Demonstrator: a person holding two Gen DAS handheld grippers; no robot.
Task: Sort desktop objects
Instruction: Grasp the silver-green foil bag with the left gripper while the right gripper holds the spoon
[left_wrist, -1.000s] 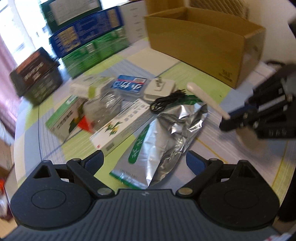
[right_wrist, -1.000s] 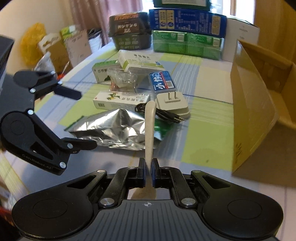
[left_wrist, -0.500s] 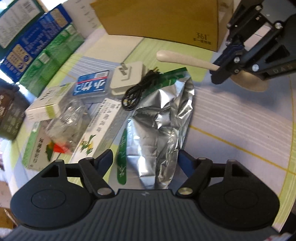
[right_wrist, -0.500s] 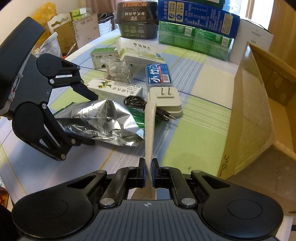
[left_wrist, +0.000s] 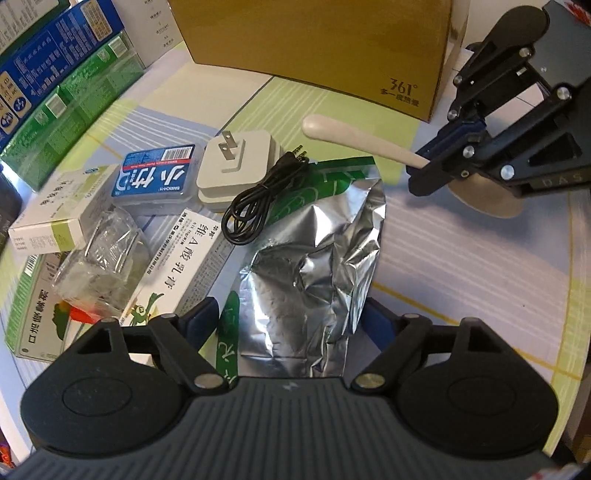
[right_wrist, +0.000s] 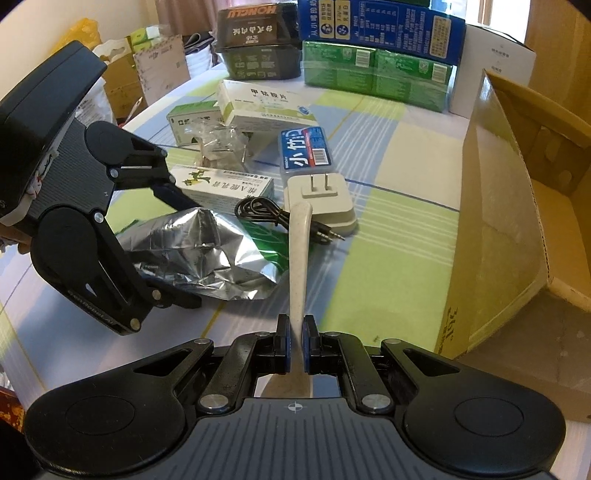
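Right wrist view showed the right gripper clenched on a cream spoon, pinched at the neck so the handle pointed forward over the desk and the bowl sat back under the claw. That hold kept the spoon clear of the clutter, and I judged it was headed for the open cardboard box along the desk's right edge, which bore "361°" on its side.

The left gripper hung released, its fingers spread either side of a crumpled foil pouch lying mid-desk; I took that as lining up the next pick.

Beyond the pouch lay a coiled black cable, partly on the pouch's green end and just beside a white plug adapter. Next to the adapter was a blue case with a barcode and large Chinese characters. A long white medicine carton, a crushed clear plastic wrapper and two more green-and-white cartons sat toward the left edge. Along the far edge stood stacked blue and green boxes and a black tub marked "HONGLU".
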